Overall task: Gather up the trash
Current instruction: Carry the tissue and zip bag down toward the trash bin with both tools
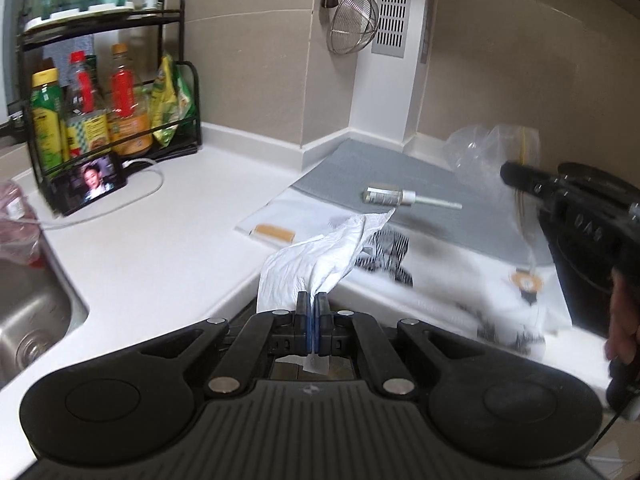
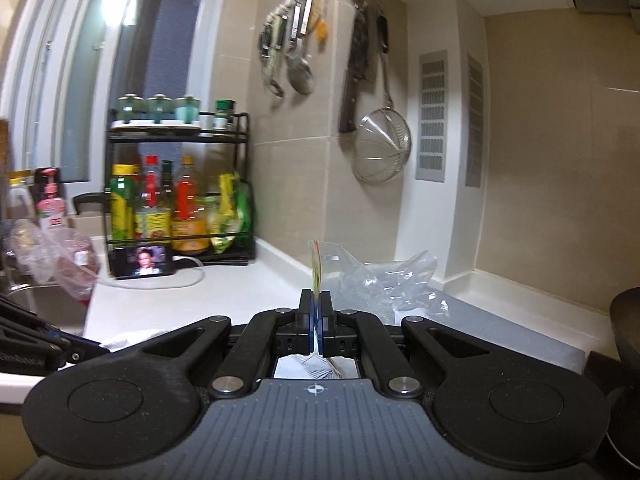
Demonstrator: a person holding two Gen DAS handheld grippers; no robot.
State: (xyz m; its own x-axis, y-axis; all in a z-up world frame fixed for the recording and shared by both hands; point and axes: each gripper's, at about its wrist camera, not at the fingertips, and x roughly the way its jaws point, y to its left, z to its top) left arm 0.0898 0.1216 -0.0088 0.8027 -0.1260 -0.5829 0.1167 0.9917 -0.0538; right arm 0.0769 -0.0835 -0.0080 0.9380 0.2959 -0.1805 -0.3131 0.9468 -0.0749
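Observation:
In the left wrist view my left gripper [image 1: 312, 300] is shut on a crumpled white paper [image 1: 320, 256], which sticks up and forward over the edge of the white counter [image 1: 168, 248]. At the right of that view is my right gripper [image 1: 507, 174], held by a hand, with a clear plastic bag [image 1: 476, 148] at its tip. The right wrist view shows the right gripper [image 2: 316, 300] shut on that bag's edge [image 2: 316, 268], and the bag's body [image 2: 392, 280] bulges ahead of it. A small bottle [image 1: 384, 196], a tan piece in a clear sleeve [image 1: 276, 234] and a striped scrap [image 1: 386, 250] lie on the counter.
A grey mat [image 1: 400, 172] covers the corner. At the left stand a black rack of bottles [image 1: 108, 120] and a phone [image 1: 92, 184] on a cable. The sink [image 1: 32, 320] is at the lower left, with a reddish bag [image 1: 16, 224] beside it. A strainer [image 1: 354, 24] hangs on the wall.

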